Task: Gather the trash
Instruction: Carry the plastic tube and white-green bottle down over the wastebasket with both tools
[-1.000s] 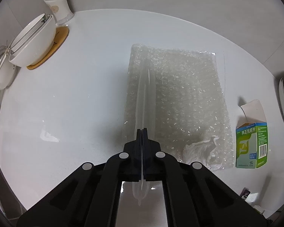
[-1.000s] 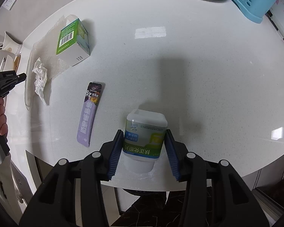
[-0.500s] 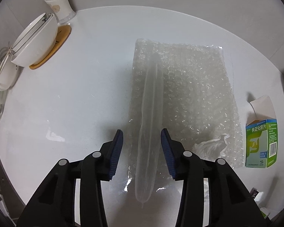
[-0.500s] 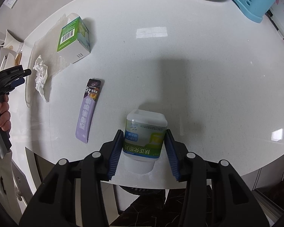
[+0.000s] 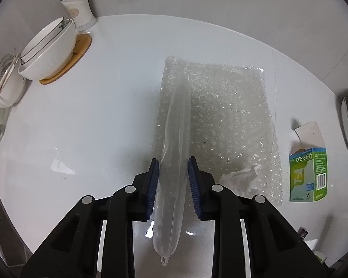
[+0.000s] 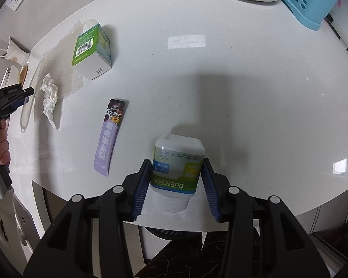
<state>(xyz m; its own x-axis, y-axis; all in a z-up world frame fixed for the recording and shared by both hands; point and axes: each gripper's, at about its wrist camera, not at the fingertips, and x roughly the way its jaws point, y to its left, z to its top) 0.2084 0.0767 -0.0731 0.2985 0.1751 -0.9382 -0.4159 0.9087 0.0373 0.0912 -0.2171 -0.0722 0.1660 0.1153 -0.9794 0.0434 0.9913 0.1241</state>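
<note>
Lengthwise, the clear plastic tube points away between the just-closing left tool's parted jaws.

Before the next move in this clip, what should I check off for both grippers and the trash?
1. Left gripper astride the clear tube: ok; its jaws have just been closing around it.
2. Pads pressing the tube: cannot tell.
3. Right gripper shut on the bottle: ok.
4. Tissue on the bubble wrap is apart from the left jaws: ok.
5. Carton and sachet collected: not ok, both lie on the table.
</note>
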